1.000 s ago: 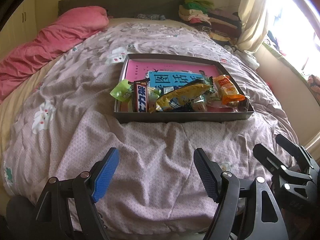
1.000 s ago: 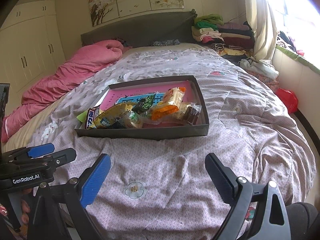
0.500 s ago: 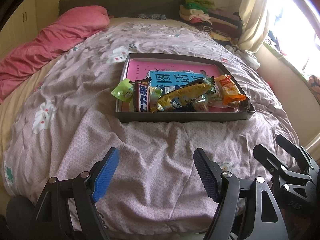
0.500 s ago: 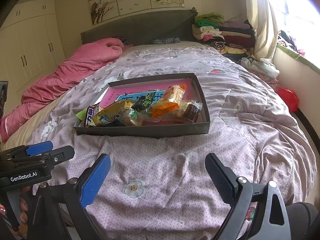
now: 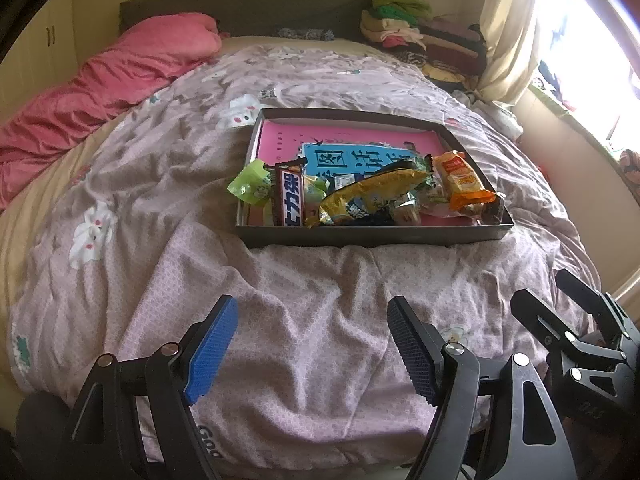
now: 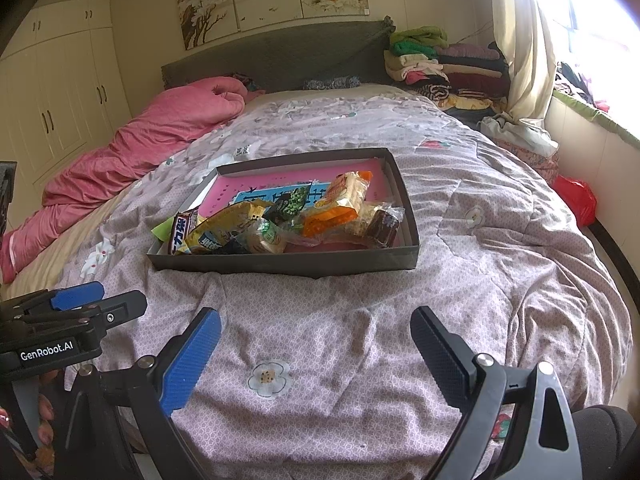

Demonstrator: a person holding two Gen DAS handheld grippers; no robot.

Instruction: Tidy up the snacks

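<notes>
Several snacks: heaped in the near half of the dark shallow box (image 5: 372,236); chocolate bar (image 5: 289,199), yellow packet (image 5: 372,192), orange packet (image 5: 460,180).
Box: on the lilac quilt (image 5: 300,300), pink sheet lining it.
Left gripper (image 5: 312,344): jaws spread, empty.
Right gripper (image 6: 316,360): jaws spread, empty.
Change over 1 second: only slight camera drift; snacks unmoved, so sorting stands as it was.

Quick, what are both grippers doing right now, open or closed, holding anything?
Left gripper: open, holding nothing, above the quilt.
Right gripper: open, holding nothing, short of the snack box.
</notes>
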